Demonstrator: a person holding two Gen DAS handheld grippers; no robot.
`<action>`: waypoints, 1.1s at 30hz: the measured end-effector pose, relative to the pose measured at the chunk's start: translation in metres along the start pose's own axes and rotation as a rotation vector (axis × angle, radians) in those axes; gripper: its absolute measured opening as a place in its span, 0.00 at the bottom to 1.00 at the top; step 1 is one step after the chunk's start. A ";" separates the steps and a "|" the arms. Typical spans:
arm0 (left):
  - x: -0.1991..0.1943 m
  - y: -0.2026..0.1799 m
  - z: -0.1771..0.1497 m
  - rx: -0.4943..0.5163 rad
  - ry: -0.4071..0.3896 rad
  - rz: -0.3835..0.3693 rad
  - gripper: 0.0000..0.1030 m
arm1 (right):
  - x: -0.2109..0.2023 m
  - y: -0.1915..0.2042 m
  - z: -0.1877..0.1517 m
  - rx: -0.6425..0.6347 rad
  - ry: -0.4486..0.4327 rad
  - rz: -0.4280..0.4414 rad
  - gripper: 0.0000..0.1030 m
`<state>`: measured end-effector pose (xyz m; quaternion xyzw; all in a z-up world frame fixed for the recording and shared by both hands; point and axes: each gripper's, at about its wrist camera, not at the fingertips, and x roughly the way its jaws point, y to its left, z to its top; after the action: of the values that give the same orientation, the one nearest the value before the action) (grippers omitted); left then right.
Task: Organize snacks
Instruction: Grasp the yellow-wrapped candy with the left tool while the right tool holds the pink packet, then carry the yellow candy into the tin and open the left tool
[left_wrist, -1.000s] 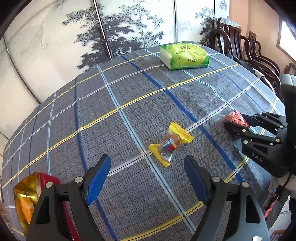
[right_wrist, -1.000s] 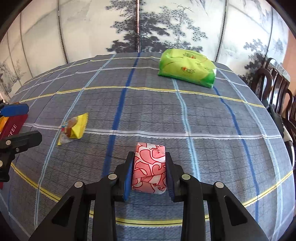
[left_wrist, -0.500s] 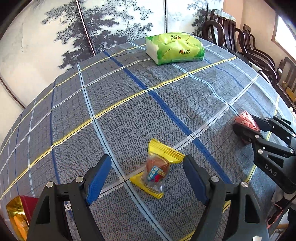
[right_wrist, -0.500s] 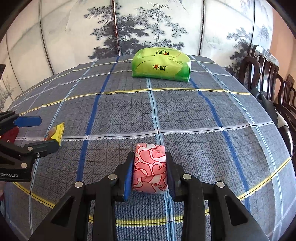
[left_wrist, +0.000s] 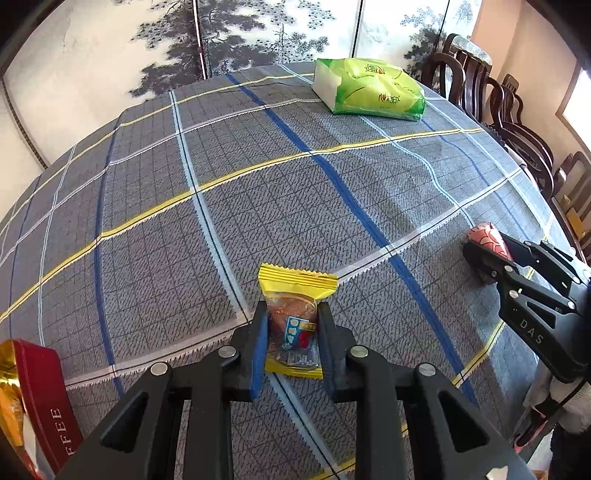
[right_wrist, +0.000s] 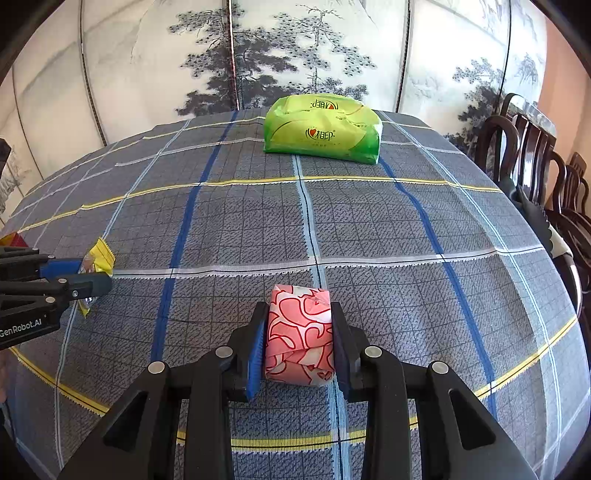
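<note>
Currently both grippers are loaded. Left gripper (left_wrist: 291, 341): blue pads pressed on the flanks of the yellow-wrapped snack (left_wrist: 293, 325), clear window and printed label facing up, crimped yellow end sticking out past the fingertips. Snack looks still down on the plaid tablecloth (left_wrist: 221, 206), though I can't tell if it's lifted a hair. Right gripper (right_wrist: 299, 341): clamped on the pink-and-red patterned packet (right_wrist: 301, 332), squeezed on both sides, sitting low over the cloth just past a yellow stripe.

Near-left edge of left wrist view: red box (left_wrist: 55, 398) with "FFEE" lettering visible, gold foil inside, probably the collection spot but that's a guess. Far side of table: green tissue pack (right_wrist: 323, 127), well apart from both snacks. Dark wooden chairs (left_wrist: 491, 99) and painted folding screen (right_wrist: 295, 55) behind.

Step in hand: grasp done on both items, transport pending. Next move needs a clean lift on each, then carry toward wherever snacks are grouped. Left grip is on a slick film wrapper near its middle, so slip or rotation is the risk; keep it level, don't yank
</note>
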<state>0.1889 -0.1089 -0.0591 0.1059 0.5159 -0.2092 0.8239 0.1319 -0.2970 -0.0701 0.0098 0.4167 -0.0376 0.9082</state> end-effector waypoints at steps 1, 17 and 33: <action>-0.002 0.001 -0.003 -0.008 0.005 0.003 0.21 | 0.000 0.001 0.000 -0.001 0.000 -0.002 0.32; -0.078 0.004 -0.059 -0.081 -0.043 0.124 0.21 | 0.000 0.001 0.000 -0.002 0.000 -0.005 0.32; -0.169 0.090 -0.090 -0.251 -0.134 0.249 0.21 | 0.000 0.002 0.000 -0.003 0.000 -0.007 0.33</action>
<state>0.0927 0.0457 0.0480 0.0512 0.4648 -0.0463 0.8827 0.1322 -0.2954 -0.0697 0.0067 0.4168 -0.0404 0.9081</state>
